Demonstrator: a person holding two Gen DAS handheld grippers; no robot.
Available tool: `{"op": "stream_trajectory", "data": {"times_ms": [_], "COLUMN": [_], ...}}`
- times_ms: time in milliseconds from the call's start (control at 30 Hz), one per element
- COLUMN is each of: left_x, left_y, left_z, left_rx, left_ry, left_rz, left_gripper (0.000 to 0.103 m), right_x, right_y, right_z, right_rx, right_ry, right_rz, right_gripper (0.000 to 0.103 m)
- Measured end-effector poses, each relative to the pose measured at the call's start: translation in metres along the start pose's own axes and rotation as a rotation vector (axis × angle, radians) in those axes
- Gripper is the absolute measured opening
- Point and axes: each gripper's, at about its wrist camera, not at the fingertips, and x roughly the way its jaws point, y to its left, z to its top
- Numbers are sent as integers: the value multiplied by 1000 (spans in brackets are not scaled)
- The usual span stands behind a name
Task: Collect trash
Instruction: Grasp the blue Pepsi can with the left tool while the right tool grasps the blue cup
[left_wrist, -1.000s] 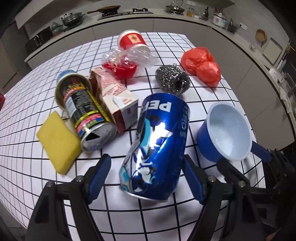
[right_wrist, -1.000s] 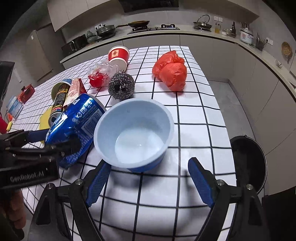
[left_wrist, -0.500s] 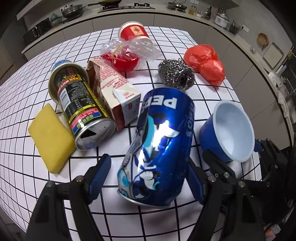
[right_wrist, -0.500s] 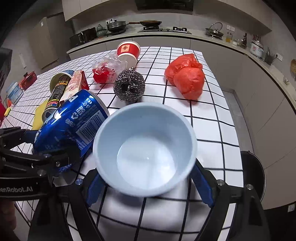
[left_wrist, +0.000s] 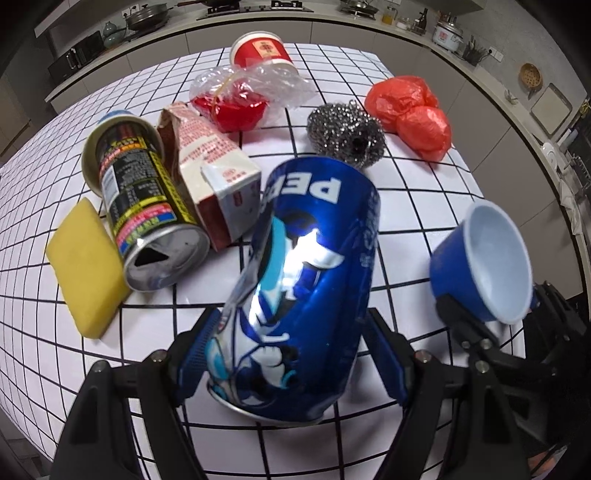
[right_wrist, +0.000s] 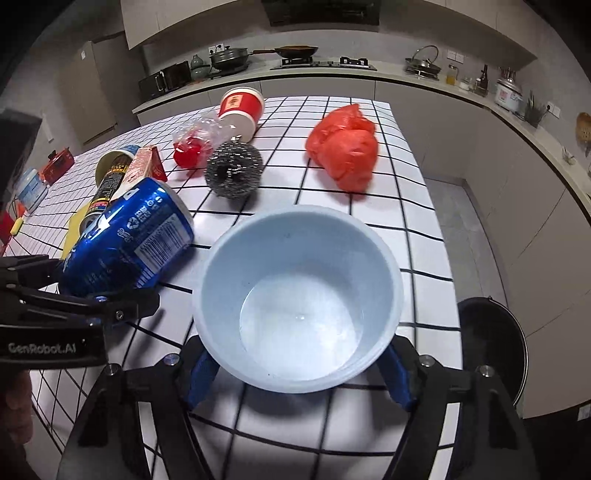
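White gridded countertop (right_wrist: 402, 177), bare toward its right edge: left gripper (left_wrist: 291, 354) clamps a dented blue soda can (left_wrist: 306, 280); right gripper (right_wrist: 295, 369) (jaws just closing) grips a light-blue plastic cup (right_wrist: 299, 314) beside the can.

Table (left_wrist: 424, 206): white tiles with a black grid. Near centre, crushed can (left_wrist: 306, 295): glossy blue with white lettering and pale blue and white swirls. Near right, cup (right_wrist: 299, 314): dark blue outside, pale blue inside. Near left, sponge (left_wrist: 85, 273): yellow. Left, tall can (left_wrist: 144, 206): black with yellow, pink and red print, silver top. Carton (left_wrist: 210, 173): brown, white and red. Far, scouring ball (left_wrist: 347, 133): silver; bag (left_wrist: 410, 114): orange-red; paper cup (left_wrist: 264, 51): red and white. Gripper pads (left_wrist: 194, 354): blue.
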Motion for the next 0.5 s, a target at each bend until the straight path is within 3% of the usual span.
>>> {"op": "stream_trajectory", "data": {"times_ms": [167, 367, 500], "left_x": [2, 0, 0], "left_y": [0, 1, -1], "left_z": [-7, -16, -15], "left_rx": [-48, -86, -72], "left_ry": [-2, -30, -43], "left_rz": [-35, -34, 10], "left_gripper": [69, 68, 68], "right_x": [-2, 3, 3], "right_y": [-5, -6, -8], "right_z": [0, 4, 4], "right_rx": [2, 18, 25], "right_ry": [3, 5, 5], "right_rz": [4, 10, 33], "right_gripper": [76, 77, 77]}}
